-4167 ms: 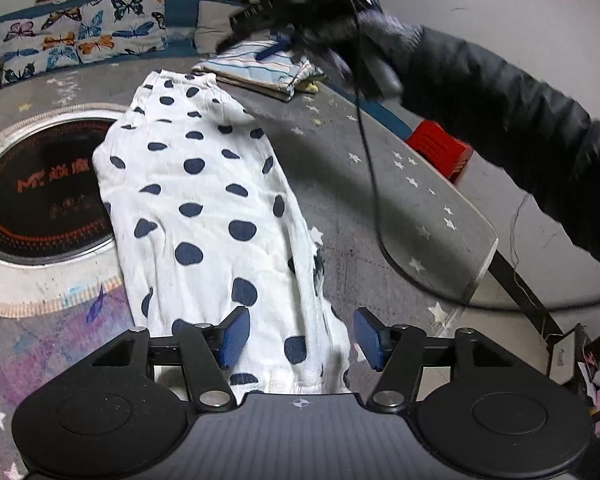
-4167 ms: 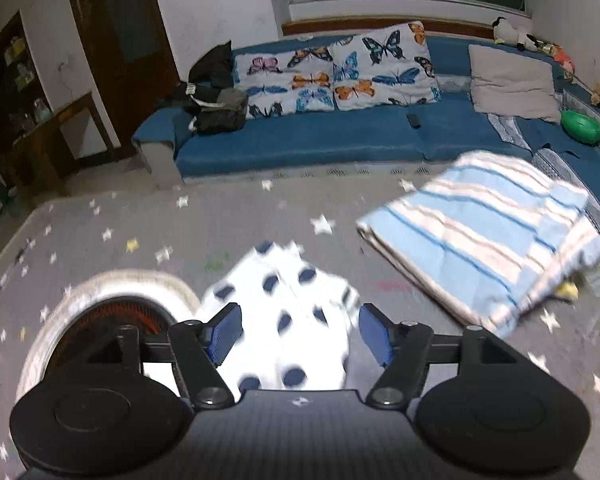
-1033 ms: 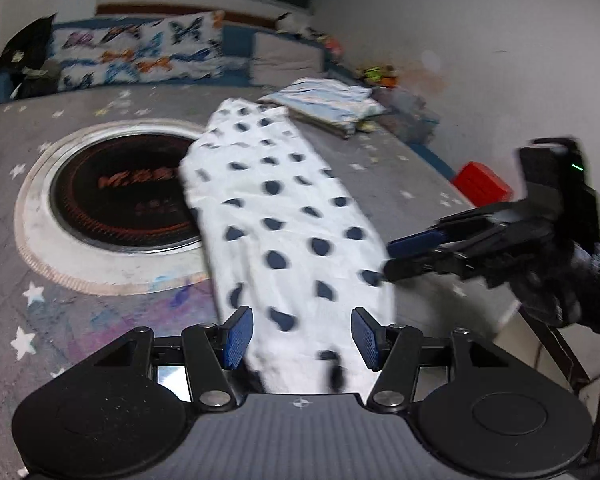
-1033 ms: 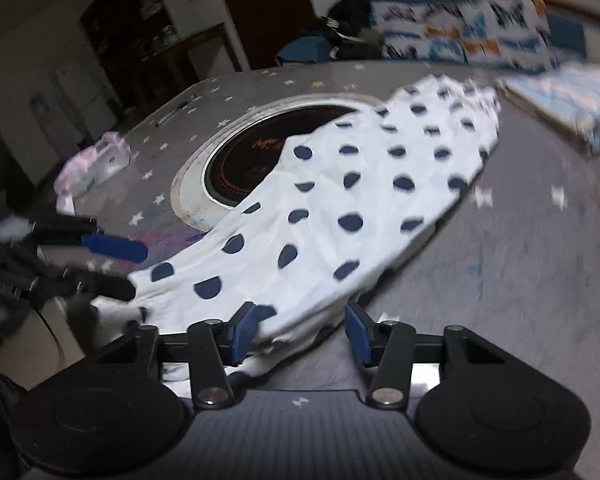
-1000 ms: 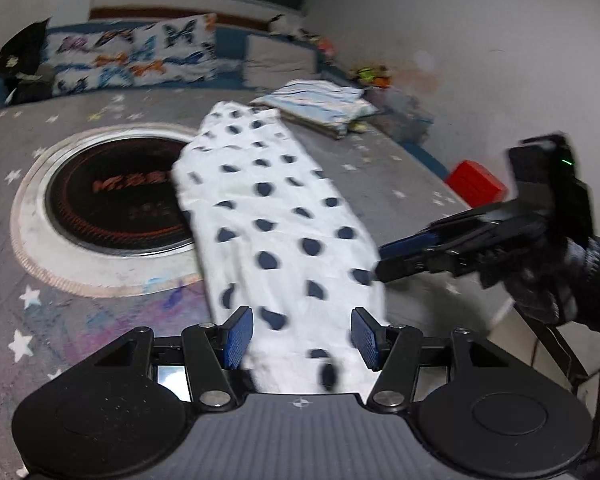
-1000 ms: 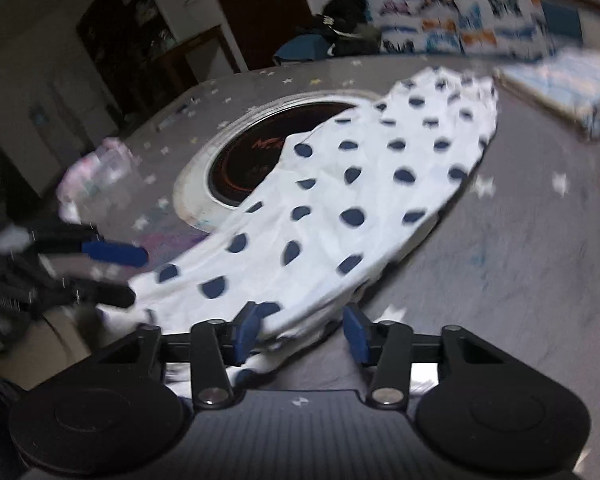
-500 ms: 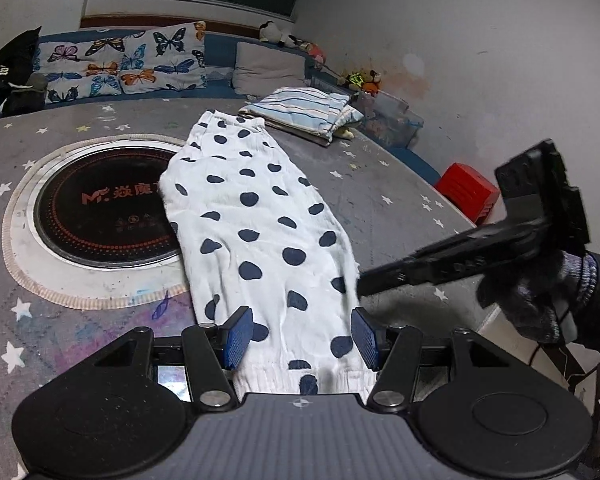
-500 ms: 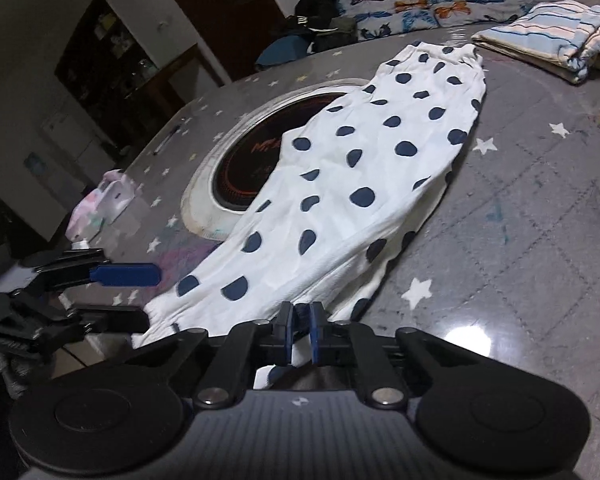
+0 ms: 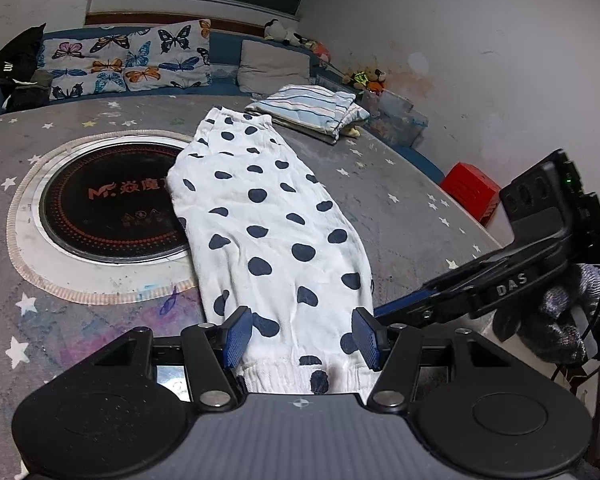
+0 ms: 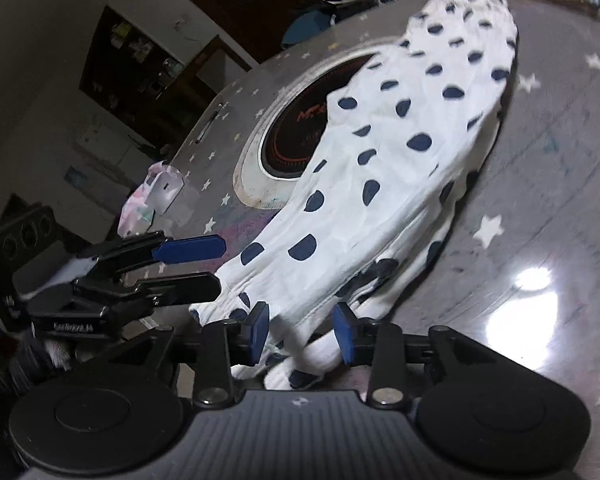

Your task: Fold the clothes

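right tongs (image 10: 301, 333), pinched shut before, now opening over trousers (image 10: 384, 168)

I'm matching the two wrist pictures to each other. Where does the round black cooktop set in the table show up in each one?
Left wrist view: the round black cooktop sits left of centre, with the polka-dot trousers overlapping its right edge.
Right wrist view: the cooktop is above centre, tilted, its right side hidden under the trousers.
Shared landmark: the trousers' cuffed near end, at the bottom centre of both views.
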Demonstrator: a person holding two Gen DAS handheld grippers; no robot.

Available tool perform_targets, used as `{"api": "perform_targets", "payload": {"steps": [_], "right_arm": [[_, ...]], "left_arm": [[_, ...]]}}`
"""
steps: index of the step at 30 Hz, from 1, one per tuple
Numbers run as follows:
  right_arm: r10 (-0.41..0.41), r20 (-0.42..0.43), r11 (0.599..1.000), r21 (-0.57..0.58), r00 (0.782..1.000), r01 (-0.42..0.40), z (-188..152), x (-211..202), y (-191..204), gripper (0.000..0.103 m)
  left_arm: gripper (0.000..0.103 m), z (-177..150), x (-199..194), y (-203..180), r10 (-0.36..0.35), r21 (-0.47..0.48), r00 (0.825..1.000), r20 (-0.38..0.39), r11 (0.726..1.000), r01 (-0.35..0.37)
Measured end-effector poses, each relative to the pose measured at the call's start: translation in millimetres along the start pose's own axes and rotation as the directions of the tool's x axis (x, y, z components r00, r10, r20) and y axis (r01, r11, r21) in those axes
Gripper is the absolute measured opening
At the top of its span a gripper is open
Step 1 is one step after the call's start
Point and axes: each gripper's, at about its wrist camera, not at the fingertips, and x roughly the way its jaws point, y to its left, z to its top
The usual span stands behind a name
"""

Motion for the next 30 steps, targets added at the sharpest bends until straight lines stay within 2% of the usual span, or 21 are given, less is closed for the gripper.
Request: {"api": "perform_targets", "payload": {"steps": [4, 5, 8, 10, 13, 20, 22, 26, 30], "right_arm": [[0.006, -0.004, 1.0, 0.028, 1.0, -0.006, 2.0, 8.2, 0.0, 0.032], [-0.004, -0.001, 1.0, 0.014, 1.0, 0.004, 1.8, 8.9, 2.4, 0.02], [-0.029, 0.019, 0.999, -0.025, 0.999, 0.029, 2.3, 6.4, 8.9, 0.007], [-0.028, 0.052, 0.999, -0.034, 0.998, 0.03, 4.4, -1.5, 11.6, 0.004], [-0.027, 0.103, 0.998, -0.061, 0.994, 0.033, 9.5, -14.4, 15.6, 0.003], [-0.094, 0.105, 0.993, -0.065, 0.99, 0.101, 4.5, -8.9, 3.7, 0.004], [-0.081, 0.094, 0.995, -0.043, 0.992, 0.086, 2.1, -6.6, -0.6, 0.008], [-0.097, 0.108, 0.993, -0.052, 0.989, 0.104, 2.9, -17.1, -1.7, 0.014], [-0.171, 0.169, 0.977, -0.099, 0.971, 0.189, 10.1, -37.0, 1.3, 0.018]], "left_arm": [[0.059, -0.4, 1.0, -0.1, -0.001, -0.002, 1.0, -0.003, 1.0, 0.001], [0.059, -0.5, 1.5, -0.4, -0.002, -0.002, 1.0, -0.005, 1.0, 0.002], [0.059, -0.2, 1.9, -1.2, -0.007, 0.001, 1.0, -0.005, 1.0, 0.007], [0.059, 0.6, 1.0, -2.0, -0.01, 0.006, 1.0, -0.002, 1.0, 0.01], [0.059, 1.7, 0.2, -1.9, -0.014, 0.008, 1.0, 0.002, 1.0, 0.014], [0.058, 0.2, 6.9, -9.5, -0.044, 0.033, 0.999, -0.018, 0.998, 0.044], [0.058, 1.6, 8.1, -14.6, -0.059, 0.052, 0.998, -0.018, 0.997, 0.059], [0.047, 3.7, 16.5, -22.3, -0.106, 0.083, 0.994, -0.027, 0.991, 0.108], [0.04, 3.1, 30.3, -28.3, -0.143, 0.101, 0.988, -0.053, 0.984, 0.147]]}}
